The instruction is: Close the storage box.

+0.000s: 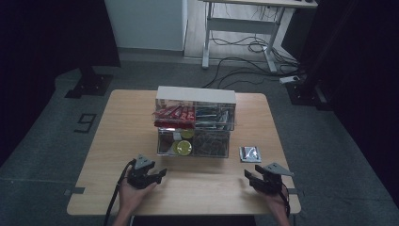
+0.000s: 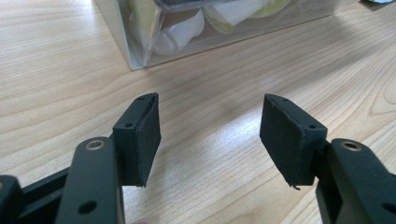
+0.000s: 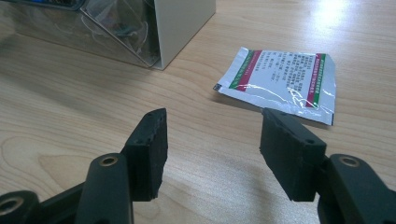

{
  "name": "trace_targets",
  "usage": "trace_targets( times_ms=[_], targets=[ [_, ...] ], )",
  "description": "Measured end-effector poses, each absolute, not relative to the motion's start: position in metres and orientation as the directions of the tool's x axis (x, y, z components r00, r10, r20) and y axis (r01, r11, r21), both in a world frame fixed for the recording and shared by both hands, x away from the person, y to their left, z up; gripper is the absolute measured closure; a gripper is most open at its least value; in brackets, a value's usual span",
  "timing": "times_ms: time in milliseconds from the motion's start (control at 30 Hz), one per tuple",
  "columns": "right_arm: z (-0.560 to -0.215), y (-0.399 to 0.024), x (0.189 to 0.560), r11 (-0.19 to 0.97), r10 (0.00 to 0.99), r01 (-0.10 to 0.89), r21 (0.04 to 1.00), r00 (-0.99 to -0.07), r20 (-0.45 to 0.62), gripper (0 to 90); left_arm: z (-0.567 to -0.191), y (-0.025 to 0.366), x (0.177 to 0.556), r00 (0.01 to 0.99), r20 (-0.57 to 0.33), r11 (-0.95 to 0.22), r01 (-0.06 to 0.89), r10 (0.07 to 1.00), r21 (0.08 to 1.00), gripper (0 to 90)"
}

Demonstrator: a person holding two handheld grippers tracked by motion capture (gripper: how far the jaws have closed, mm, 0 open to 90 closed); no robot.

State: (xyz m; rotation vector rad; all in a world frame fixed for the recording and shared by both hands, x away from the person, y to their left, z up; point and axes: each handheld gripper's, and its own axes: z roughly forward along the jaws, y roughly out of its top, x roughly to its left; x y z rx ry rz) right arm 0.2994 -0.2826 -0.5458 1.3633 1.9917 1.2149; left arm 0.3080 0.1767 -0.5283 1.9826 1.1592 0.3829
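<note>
Both tongs stand wide open and hold nothing. Between the pads of the left tongs [image 2: 210, 140] is only bare wood of the desk [image 1: 117, 141], and their tips point at the near corner of the clear drawer box [image 2: 140, 46], which is close but not touched. Ahead of the right tongs [image 3: 212, 156] lies a small flat sachet [image 3: 280, 84] on the desk, just beyond the right pad and apart from it, beside the box corner. It is white and silver with a green and red stripe along two edges; its small printed lines are too fine to read. Red packets [image 1: 174, 113] fill the upper left drawer, and round yellow-green lids [image 1: 182, 147] fill the lower one.
</note>
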Motion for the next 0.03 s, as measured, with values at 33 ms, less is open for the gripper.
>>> trace_targets(
  times_ms=[33],
  targets=[
    [-0.5460, -0.2826, 0.2996, 0.131, 0.900, 0.518, 0.845, -0.419, 0.117, 41.0, -0.5288, 0.1767, 0.3083, 0.534, -0.126, -0.266, 0.595, 0.836, 0.758, 38.1]
  ],
)
